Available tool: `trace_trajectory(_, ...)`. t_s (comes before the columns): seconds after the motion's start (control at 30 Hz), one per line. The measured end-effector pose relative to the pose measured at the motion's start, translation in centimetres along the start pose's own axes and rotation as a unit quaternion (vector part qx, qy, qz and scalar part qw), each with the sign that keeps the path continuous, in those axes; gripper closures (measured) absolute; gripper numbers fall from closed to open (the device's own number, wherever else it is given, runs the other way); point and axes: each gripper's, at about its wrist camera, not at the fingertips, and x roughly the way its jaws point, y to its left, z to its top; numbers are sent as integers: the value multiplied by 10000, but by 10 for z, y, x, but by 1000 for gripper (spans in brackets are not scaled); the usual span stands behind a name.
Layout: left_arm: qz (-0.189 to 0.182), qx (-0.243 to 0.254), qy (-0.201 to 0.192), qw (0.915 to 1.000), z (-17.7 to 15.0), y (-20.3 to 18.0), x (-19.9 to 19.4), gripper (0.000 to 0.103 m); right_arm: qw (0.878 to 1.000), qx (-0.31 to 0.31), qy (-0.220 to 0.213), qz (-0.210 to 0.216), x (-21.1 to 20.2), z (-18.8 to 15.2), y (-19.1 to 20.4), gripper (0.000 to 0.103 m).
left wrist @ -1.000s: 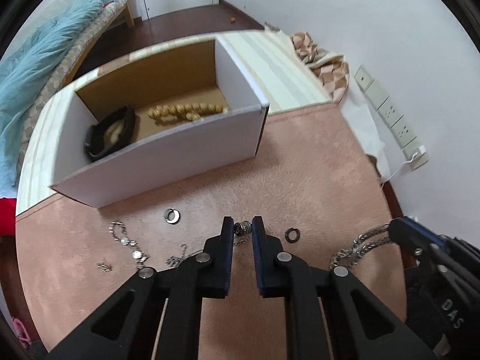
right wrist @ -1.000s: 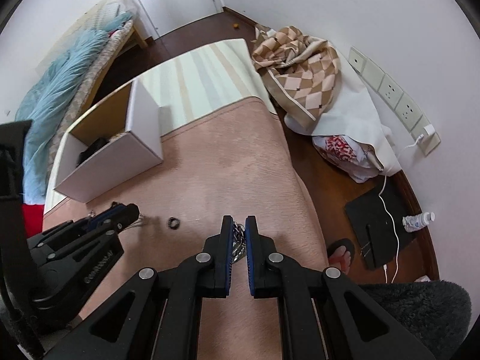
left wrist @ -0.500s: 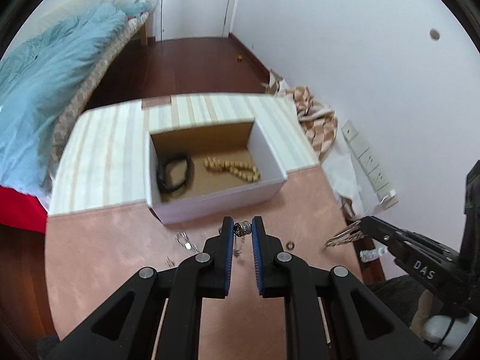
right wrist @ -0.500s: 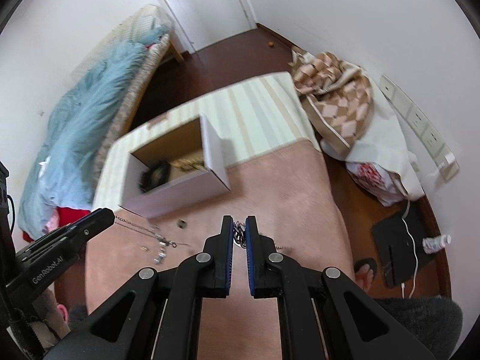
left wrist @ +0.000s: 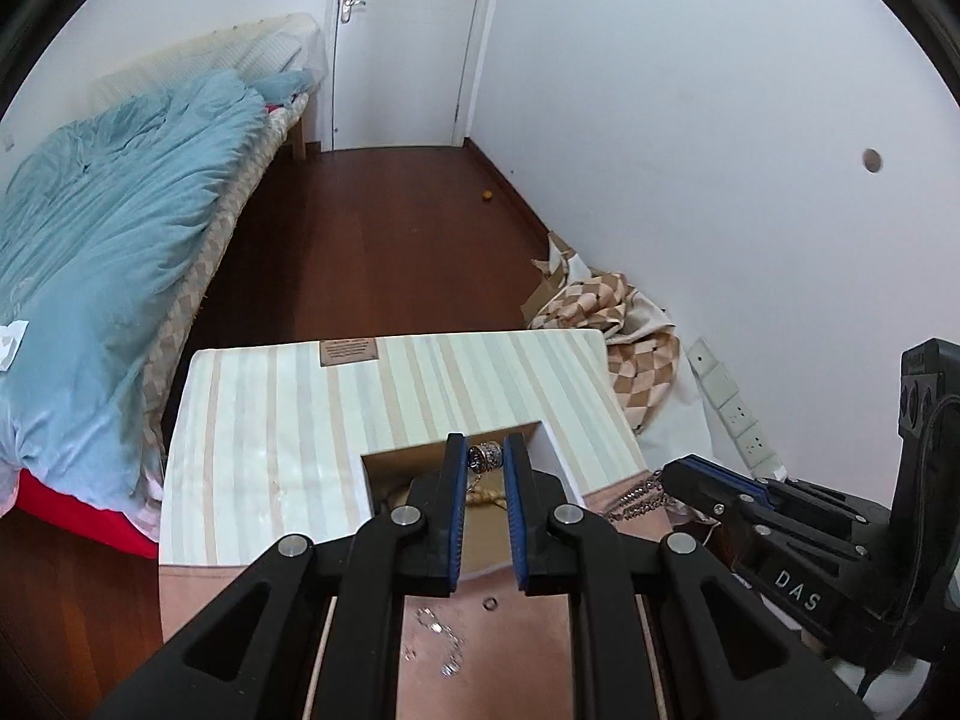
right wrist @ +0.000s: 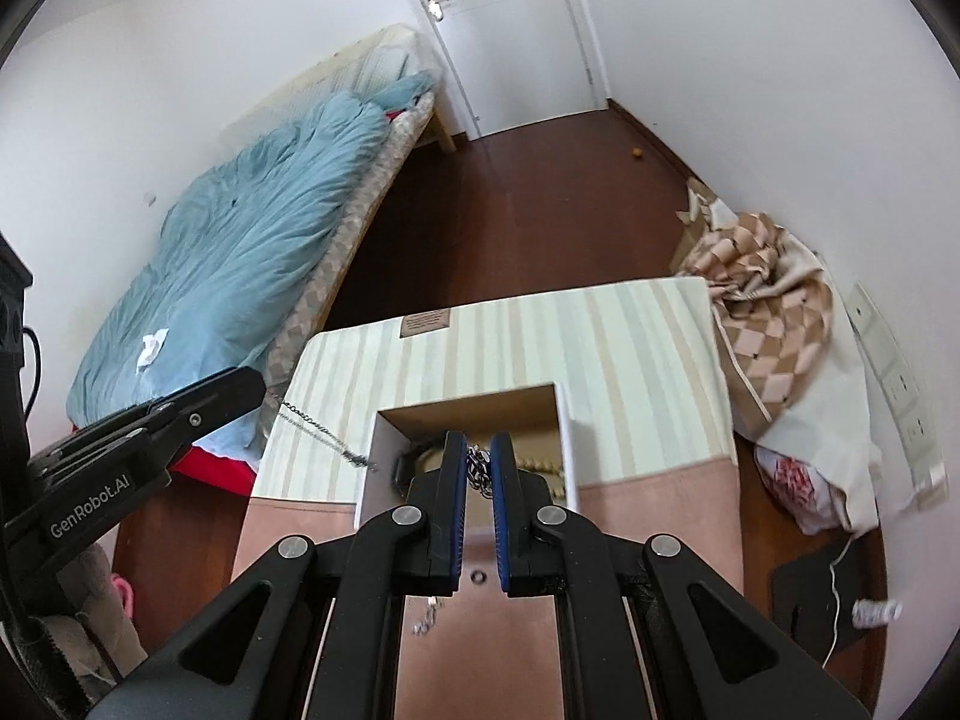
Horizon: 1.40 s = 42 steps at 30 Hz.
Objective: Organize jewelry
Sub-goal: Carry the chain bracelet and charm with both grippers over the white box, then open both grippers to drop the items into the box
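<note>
Dangling limp and light above the box [right wrist: 567,420], the silver chain [right wrist: 478,468] is pinched at one end by the right gripper [right wrist: 478,462], its bead [left wrist: 485,457] by the left gripper [left wrist: 485,459], so it should snag easily.

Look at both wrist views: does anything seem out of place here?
Yes. A small ring and loose chain pieces lie on the pink mat, outside the open box where other jewelry sits.
</note>
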Motion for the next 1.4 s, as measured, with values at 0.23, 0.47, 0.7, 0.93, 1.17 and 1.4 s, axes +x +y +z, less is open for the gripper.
trace_trajectory(0.23, -39, -320, 499, 9982, -2, 27, 48, 94, 9988, -100, 461, -94, 61, 24, 3, 95)
trace_trajectory(0.47, -133, -691, 1034, 9921, -16, 47, 90, 93, 9955, -196, 794, -475, 117, 38, -11, 95)
trace_trajectory(0.7, 229, -967, 1433, 9847, -24, 58, 110, 85, 9890, -407, 1345, -460, 162, 37, -13, 94)
trace_trajectory(0.93, 659, -1037, 1143, 9858, -26, 74, 99, 34, 9801, -355, 1953, 16, 167, 19, -9, 74)
trace_trajectory(1.17, 1109, -881, 988, 9850, -33, 78, 87, 9, 9836, -360, 1715, -420, 142, 13, -15, 29)
trace_trajectory(1.4, 1592, -590, 931, 9811, -58, 69, 83, 0, 9788, -676, 1380, -1355, 125, -13, -17, 2)
